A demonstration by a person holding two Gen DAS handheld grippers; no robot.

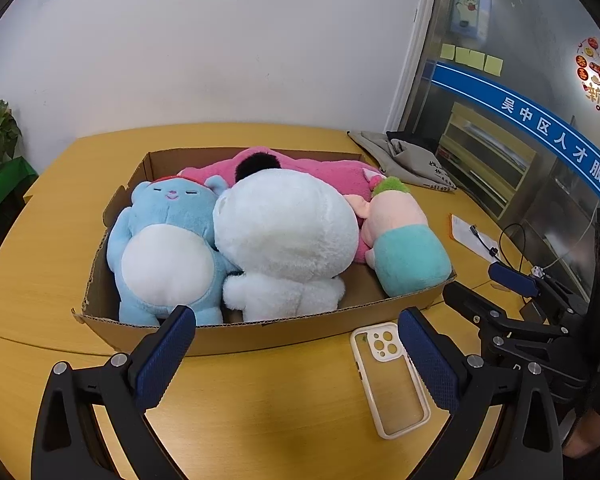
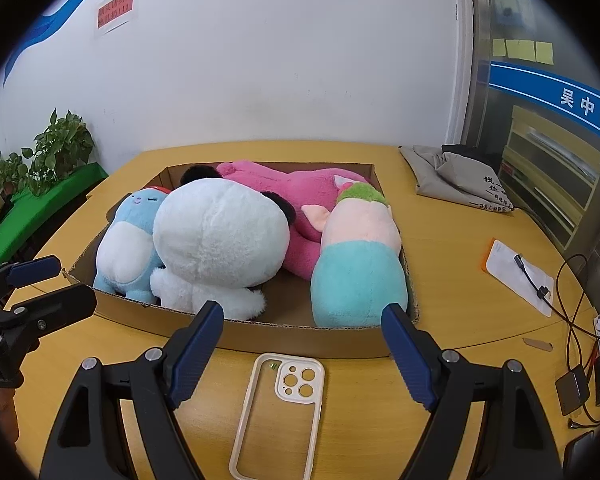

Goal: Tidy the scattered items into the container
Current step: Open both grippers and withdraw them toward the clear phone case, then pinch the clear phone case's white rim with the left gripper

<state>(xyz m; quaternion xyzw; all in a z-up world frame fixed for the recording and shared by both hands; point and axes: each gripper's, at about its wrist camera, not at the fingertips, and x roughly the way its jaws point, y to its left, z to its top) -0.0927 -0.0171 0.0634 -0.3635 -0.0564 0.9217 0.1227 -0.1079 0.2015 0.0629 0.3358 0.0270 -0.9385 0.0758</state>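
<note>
Left wrist view: a shallow cardboard box (image 1: 236, 338) with torn edges sits on the yellow table (image 1: 40, 280), holding four plush toys side by side: a blue bear (image 1: 160, 240), a white panda (image 1: 284, 236), a pink plush (image 1: 332, 176) behind, and a pink-and-teal pig (image 1: 404, 240). One clear phone case (image 1: 392, 380) lies on the table just before the box. The left gripper (image 1: 296, 356) and right gripper (image 2: 302, 354) both stand wide apart, holding nothing.
</note>
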